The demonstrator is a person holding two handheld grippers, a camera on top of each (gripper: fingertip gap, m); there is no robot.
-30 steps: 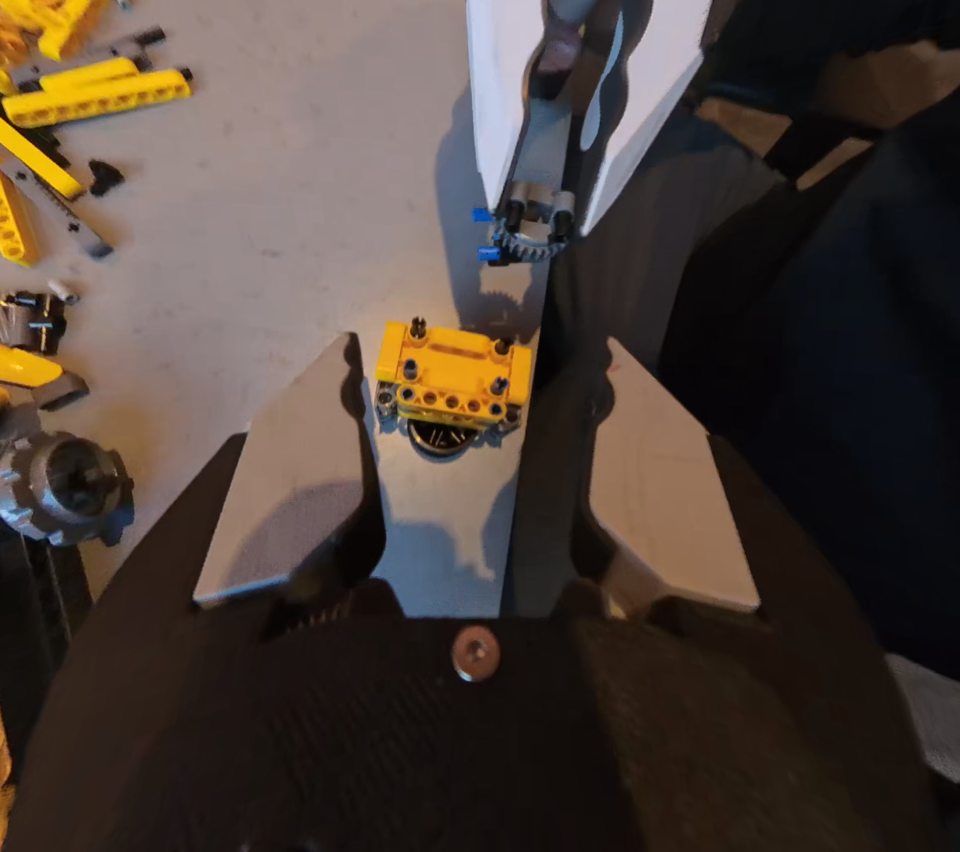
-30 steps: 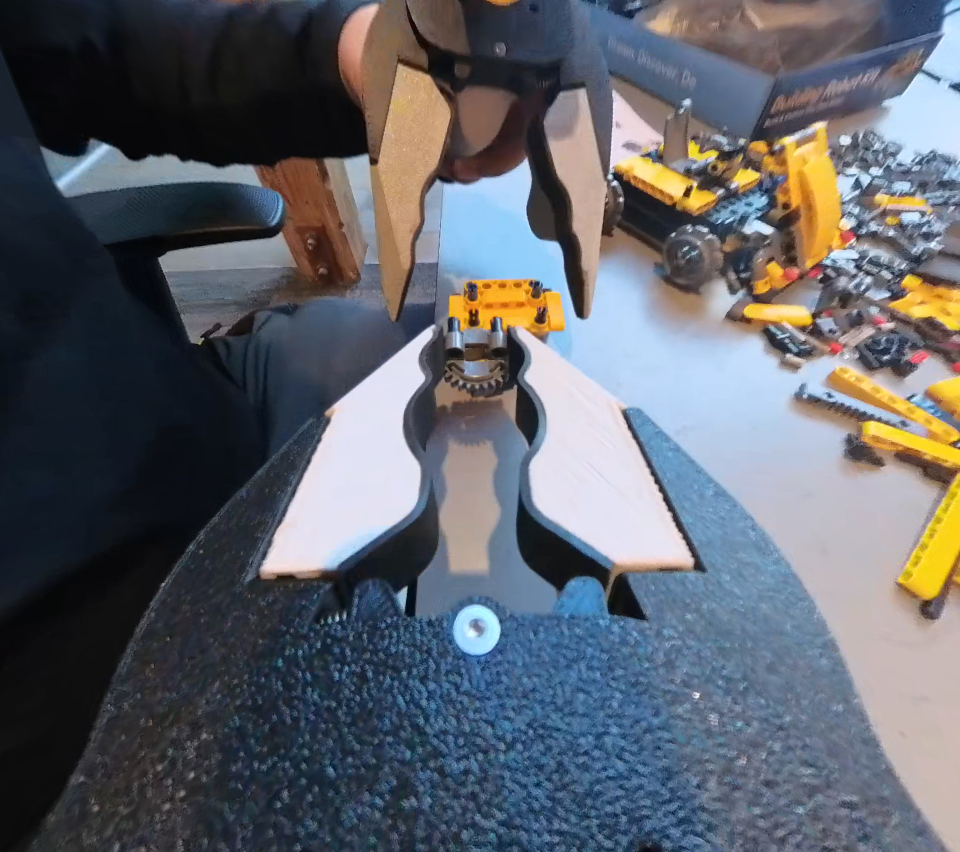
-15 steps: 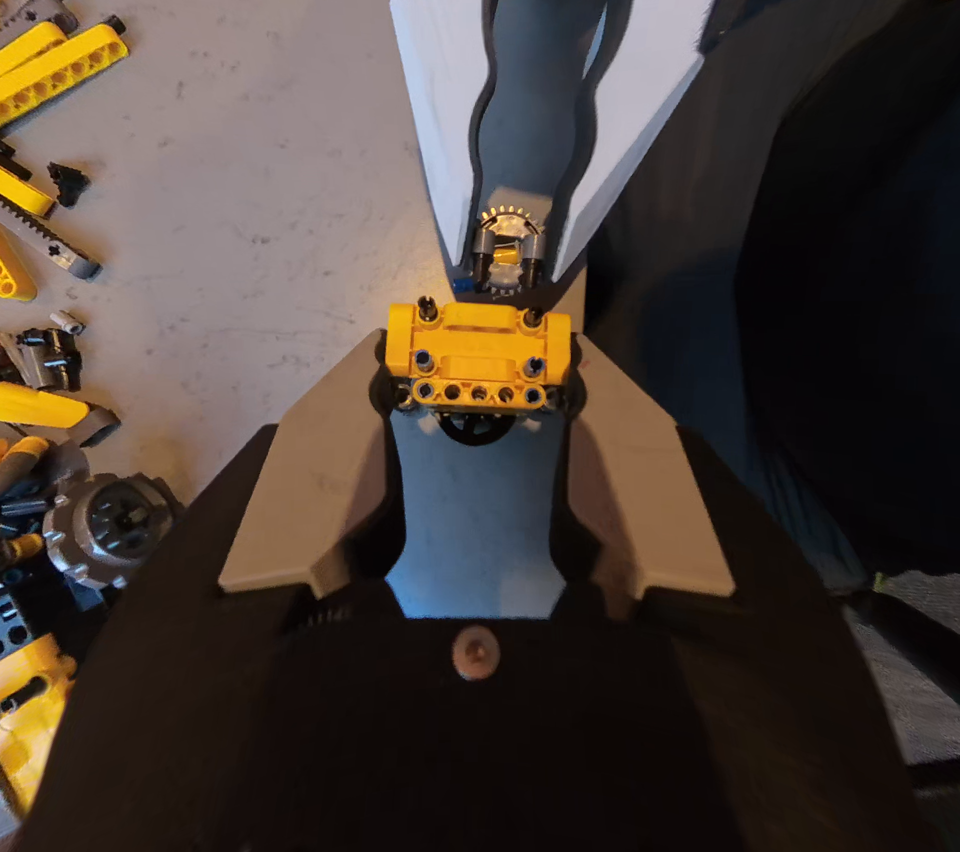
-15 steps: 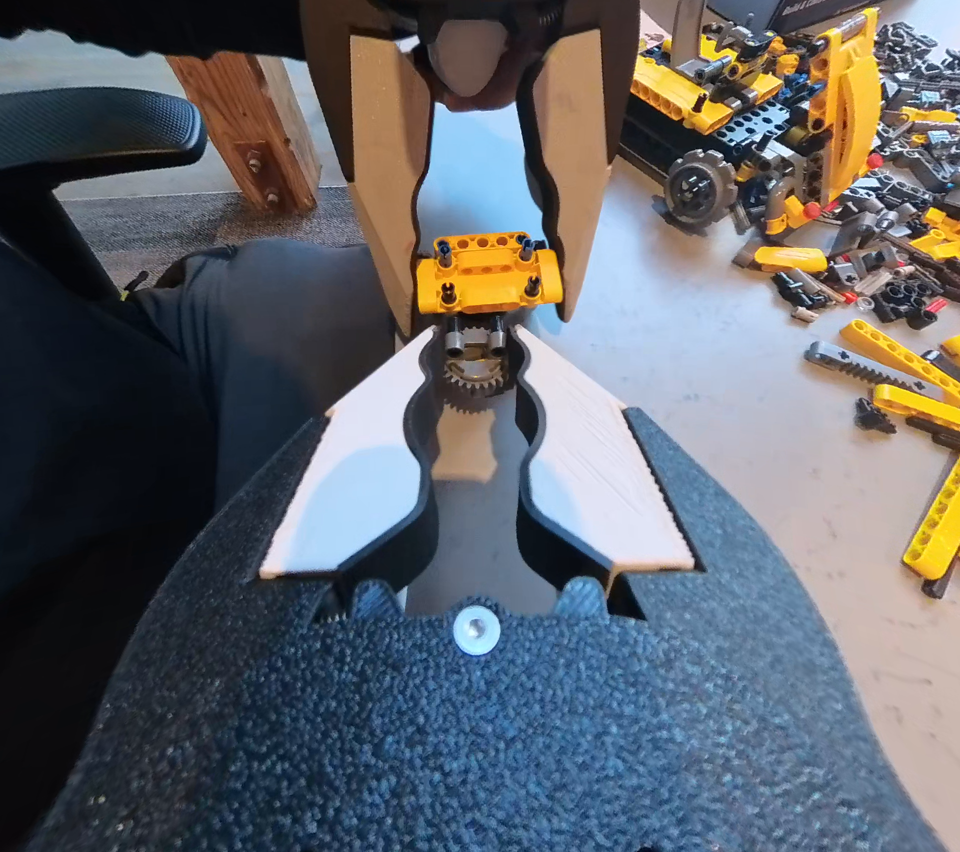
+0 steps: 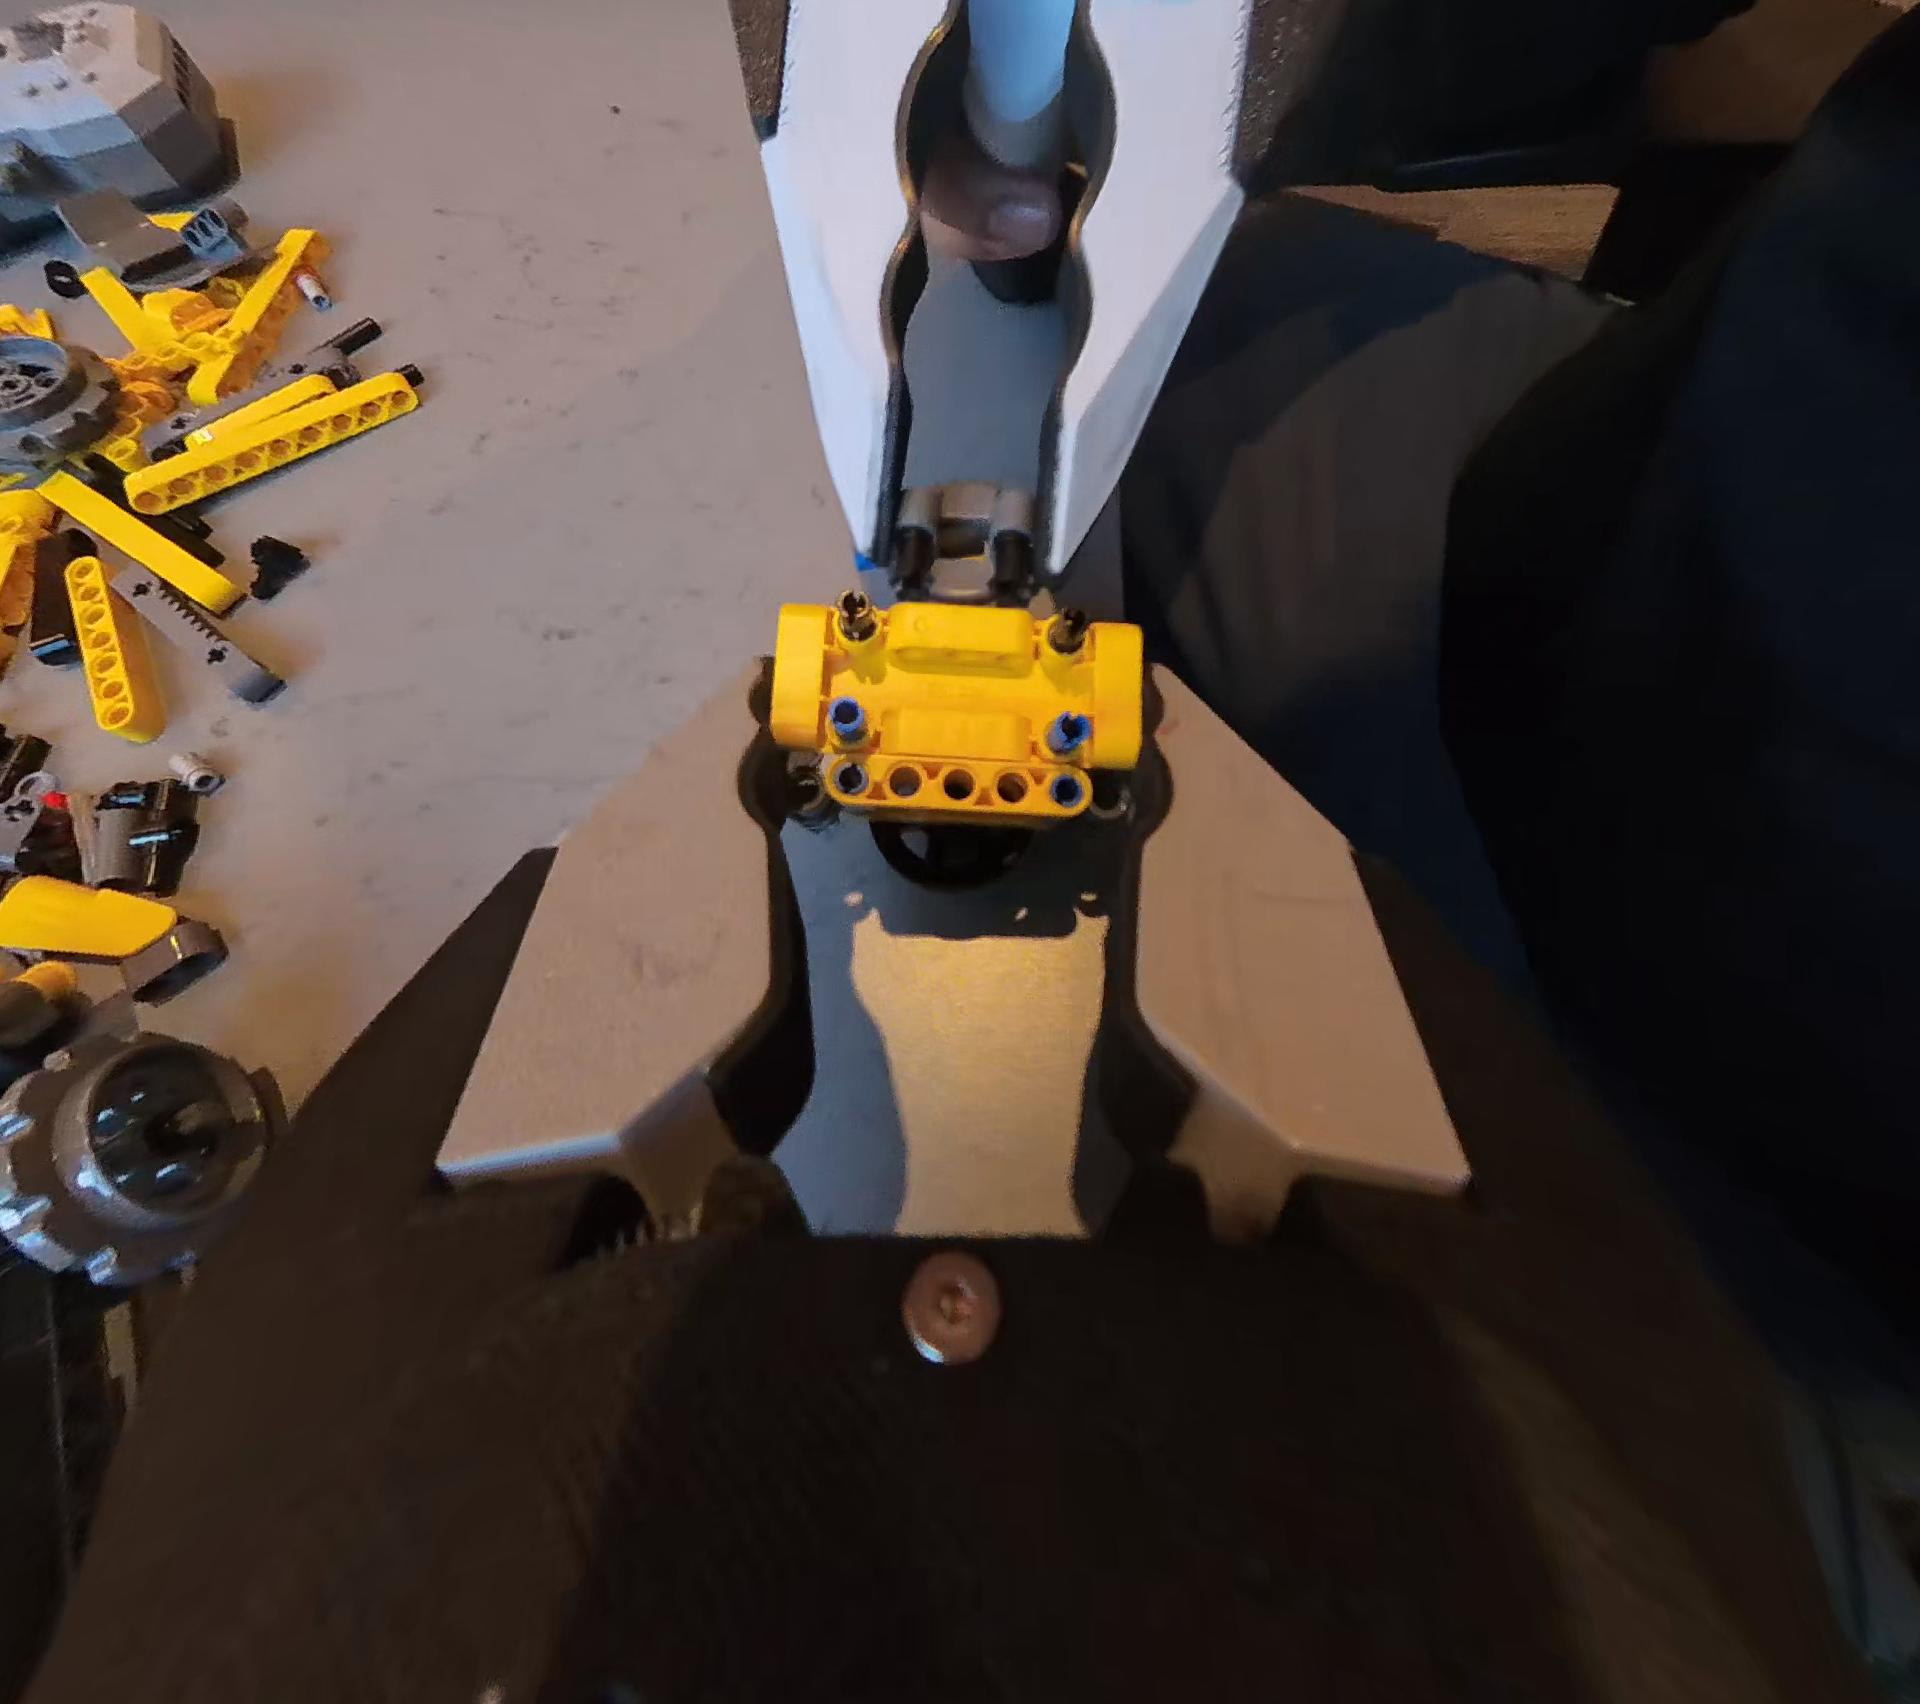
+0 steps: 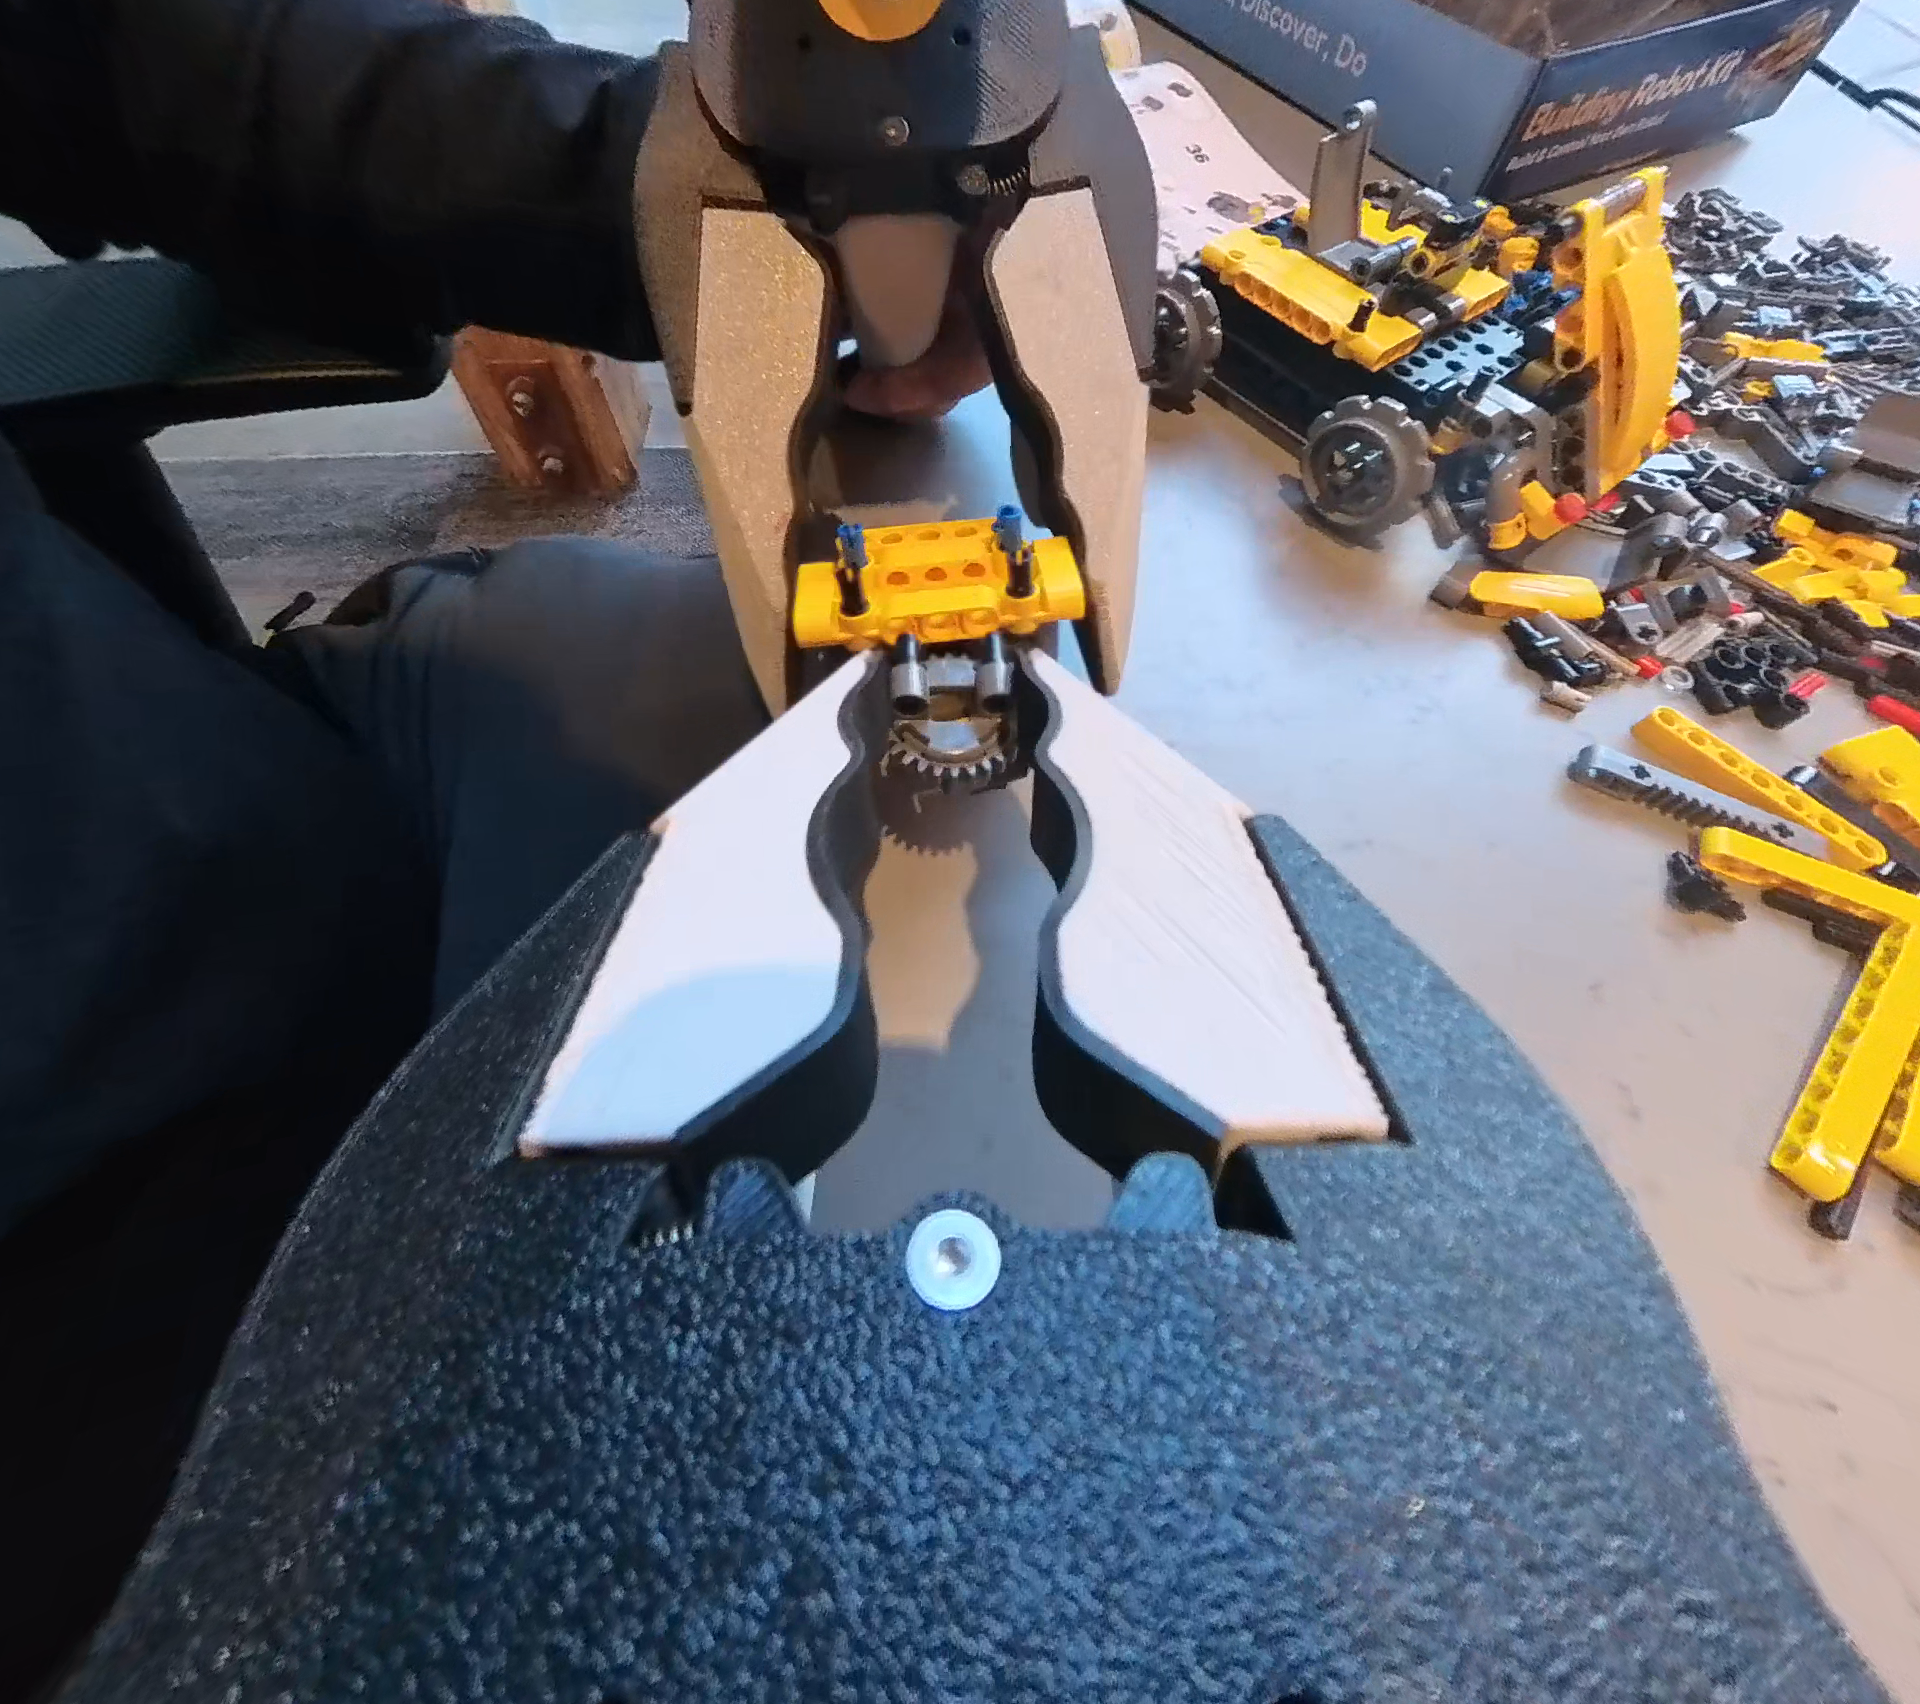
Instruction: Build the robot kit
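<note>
My left gripper is shut on a yellow pin-hole block with blue and black pins, and holds it over the table's edge. A black round part hangs under the block. My right gripper faces it and is shut on a grey gear piece with two grey sleeves on black pins. The gear piece sits just beyond the block's far side, touching or nearly touching it. In the right wrist view, the yellow block sits between the left gripper's fingers.
Loose yellow beams and a grey wheel lie on the grey table to my left. A part-built yellow vehicle, scattered parts and a dark blue box are at the right. A person's dark-clothed legs are below the grippers. The grippers are tip to tip, or close to it. The grey wheel is about 12 centimetres from my left fingertips. The right camera catches it too, in the right wrist view.
My left gripper closed on the yellow block, which lay on the table, and lifted it. The right gripper's gear piece has come up against the block's far side.
</note>
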